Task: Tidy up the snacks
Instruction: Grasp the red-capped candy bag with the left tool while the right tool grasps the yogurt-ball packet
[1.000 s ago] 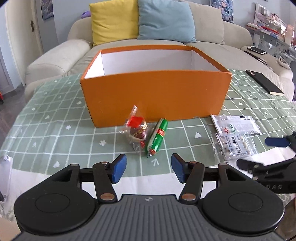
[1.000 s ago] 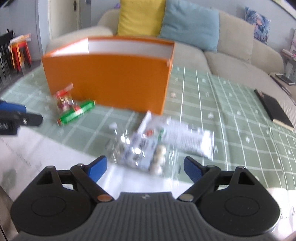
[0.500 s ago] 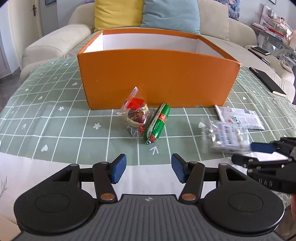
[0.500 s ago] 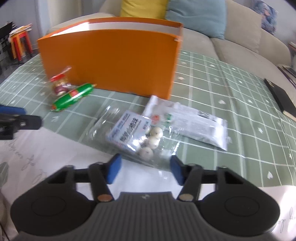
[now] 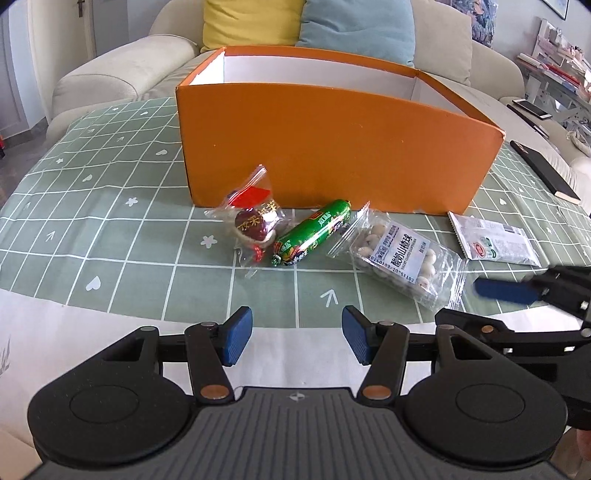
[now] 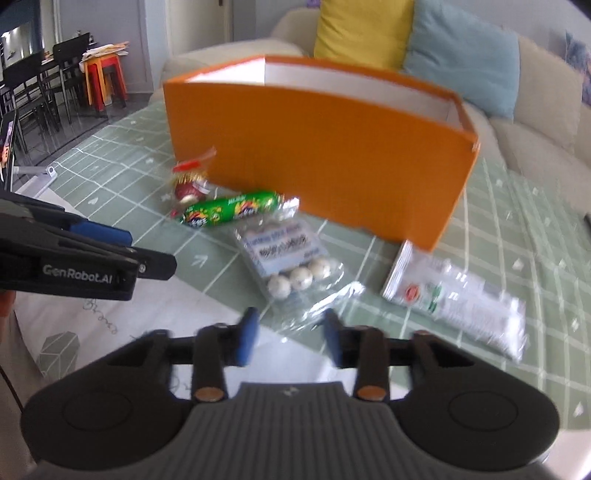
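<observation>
Here, the clear bag of white balls [image 6: 291, 258] lay on the green checked bench [image 5: 110, 221], at the centre of my right wrist view. Its crinkled near edge reached in between the blue pads of my right claw [image 6: 290, 332]. The jaws stood narrow around that edge, but the picture was blurred, and I could not tell whether the pads pressed on it.

The bag's far end touched the green sausage [image 5: 314, 232], which lay slanted just left of it. Left of the sausage, touching it, sat the red date sweet [image 5: 255, 225] in its clear wrapper. A flat white packet [image 5: 495, 240] lay at the right of the frame, just beside the bag but apart from it.

All four snacks lay in front of the orange box [image 5: 332, 147], which stood open-topped across the middle of the frame and showed white inner walls.

My left claw [image 5: 297, 338] hung at the lower centre of its own view, jaws wide apart with nothing between them, over the pale front strip of the bench. Behind the box, along the top of the frame, stood a beige sofa [image 5: 110, 74] with a yellow cushion [image 5: 251, 22] and a blue cushion [image 5: 354, 26].
</observation>
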